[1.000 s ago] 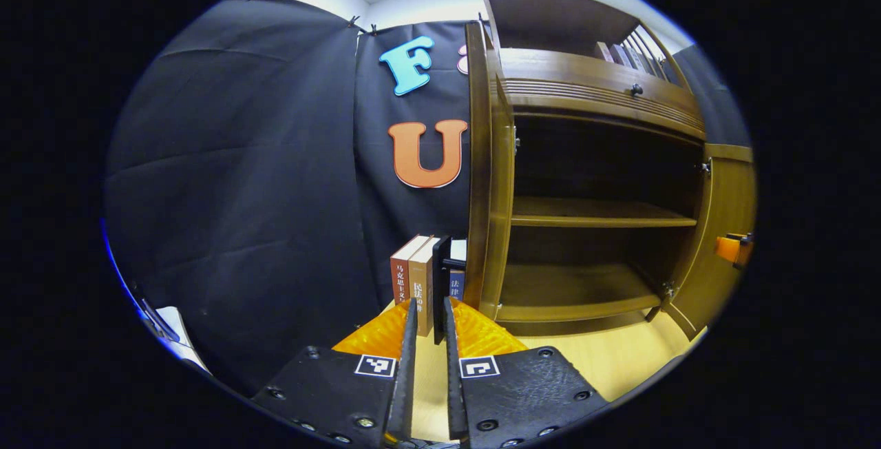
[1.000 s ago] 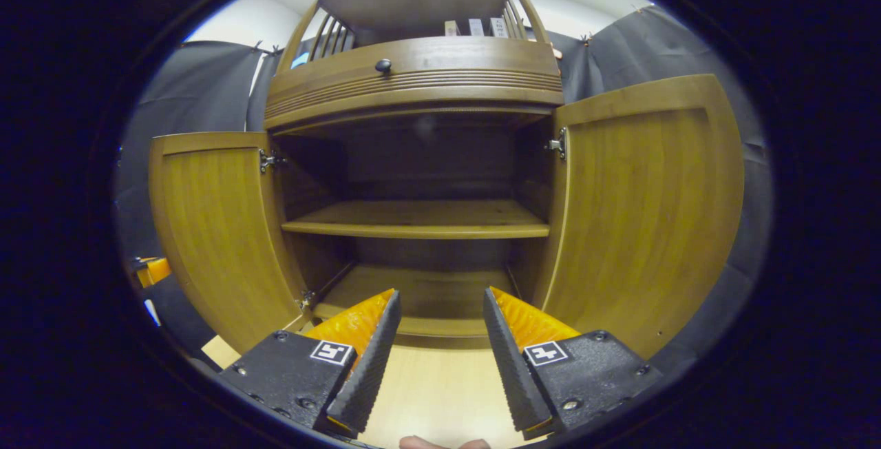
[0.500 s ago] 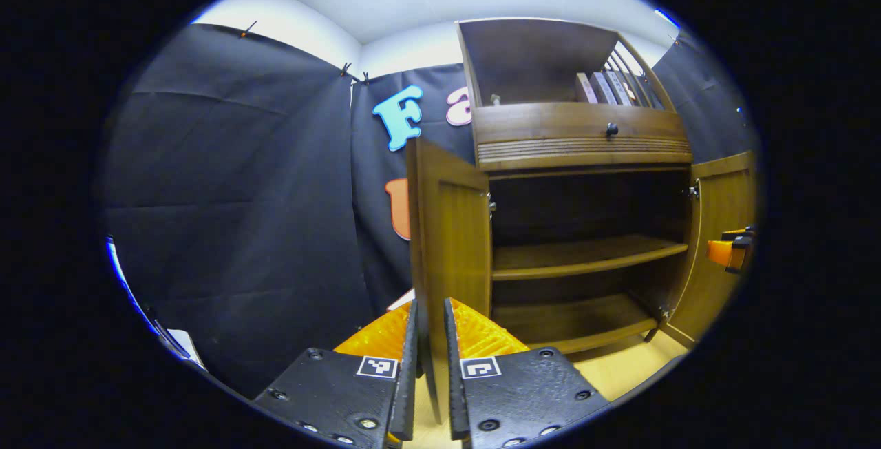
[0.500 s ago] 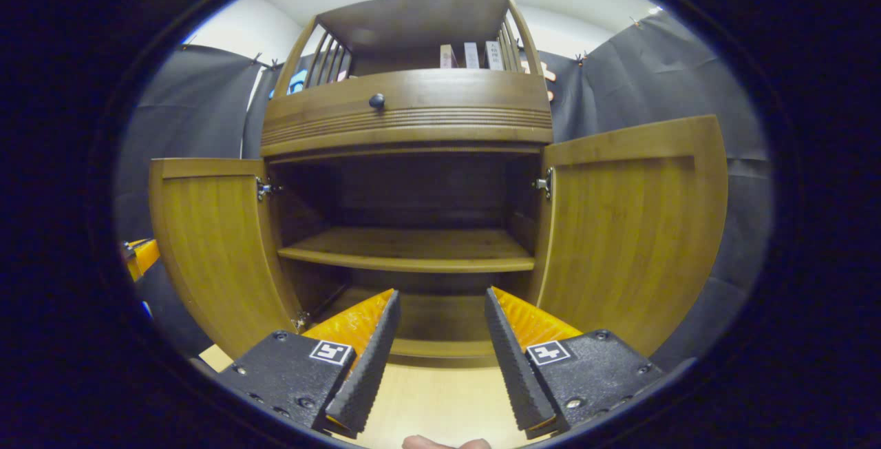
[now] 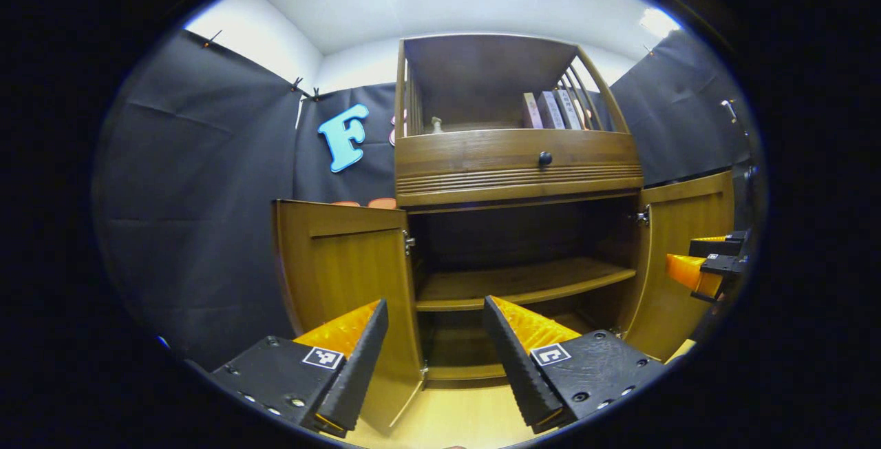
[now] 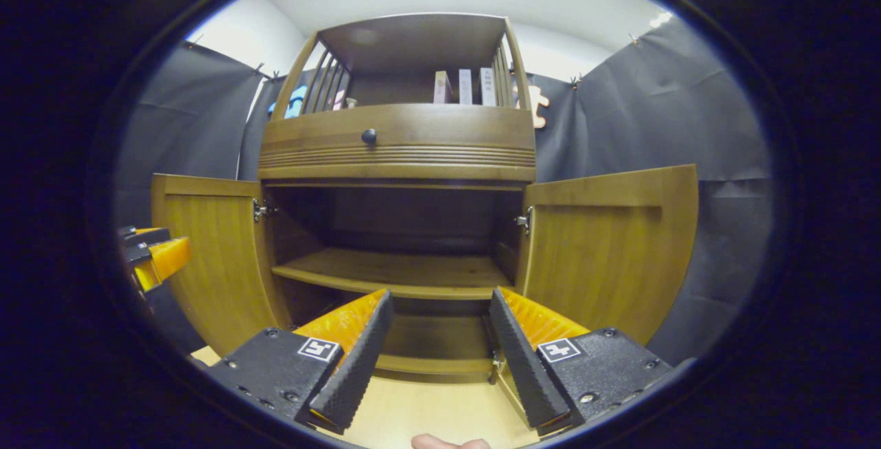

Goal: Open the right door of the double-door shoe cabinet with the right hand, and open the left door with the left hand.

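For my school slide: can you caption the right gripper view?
Open right gripper faces the shoe cabinet, left door and right door swung wide.

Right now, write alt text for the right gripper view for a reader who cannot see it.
A wooden shoe cabinet stands with its left door and right door both swung wide, showing a bare inner shelf. The right gripper hangs in front, jaws open, holding nothing. Books stand on top.
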`<state>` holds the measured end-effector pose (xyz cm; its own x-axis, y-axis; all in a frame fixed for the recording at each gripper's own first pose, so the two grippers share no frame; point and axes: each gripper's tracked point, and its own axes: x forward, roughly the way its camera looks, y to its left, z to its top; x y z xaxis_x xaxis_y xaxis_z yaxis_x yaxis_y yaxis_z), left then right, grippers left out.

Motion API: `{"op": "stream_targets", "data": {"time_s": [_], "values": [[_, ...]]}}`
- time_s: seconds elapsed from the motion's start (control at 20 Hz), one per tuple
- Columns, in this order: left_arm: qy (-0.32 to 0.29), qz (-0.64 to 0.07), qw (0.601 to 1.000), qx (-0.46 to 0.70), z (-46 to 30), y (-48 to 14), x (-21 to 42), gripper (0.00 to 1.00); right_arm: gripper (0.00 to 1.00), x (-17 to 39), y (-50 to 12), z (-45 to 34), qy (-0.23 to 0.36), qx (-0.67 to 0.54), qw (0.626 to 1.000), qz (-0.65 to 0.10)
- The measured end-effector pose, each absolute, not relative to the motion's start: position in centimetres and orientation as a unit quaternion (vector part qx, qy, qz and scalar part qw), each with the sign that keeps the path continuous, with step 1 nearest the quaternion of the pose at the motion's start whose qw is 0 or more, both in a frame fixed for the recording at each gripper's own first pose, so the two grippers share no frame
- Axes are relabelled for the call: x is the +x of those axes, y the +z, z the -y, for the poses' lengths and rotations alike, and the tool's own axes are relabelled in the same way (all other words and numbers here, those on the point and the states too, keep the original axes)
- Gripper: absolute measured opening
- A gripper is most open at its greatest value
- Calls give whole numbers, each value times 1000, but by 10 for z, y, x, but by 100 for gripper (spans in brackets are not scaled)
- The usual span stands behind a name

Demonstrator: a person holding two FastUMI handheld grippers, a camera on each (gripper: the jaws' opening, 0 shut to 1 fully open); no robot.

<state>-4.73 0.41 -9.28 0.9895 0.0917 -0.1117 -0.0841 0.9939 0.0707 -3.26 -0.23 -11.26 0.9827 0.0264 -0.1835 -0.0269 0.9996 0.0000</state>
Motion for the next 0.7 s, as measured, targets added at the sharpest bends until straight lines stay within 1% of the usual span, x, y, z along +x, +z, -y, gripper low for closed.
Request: {"op": "stream_targets", "data": {"time_s": [0.05,0.25,0.45,0.5,0.55,0.6,0.7], "values": [[39,-56,997,29,1,-90,-43,92,90,-33,-106,5,14,1,996,-88],[20,-50,999,-3,22,-77,-33,100,90,-37,-79,10,17,10,998,-63],[14,-44,999,-27,36,-63,-24,100,90,-40,-64,13,18,7,999,-47],[13,-42,999,-25,38,-60,-22,95,94,-39,-61,13,19,8,999,-42],[11,-39,999,-20,41,-57,-21,84,98,-40,-59,13,20,9,999,-40],[9,-37,999,-16,43,-55,-22,100,100,-39,-59,13,20,10,999,-40],[2,-36,999,-15,49,-54,-21,100,100,-38,-62,15,20,10,999,-44]]}}
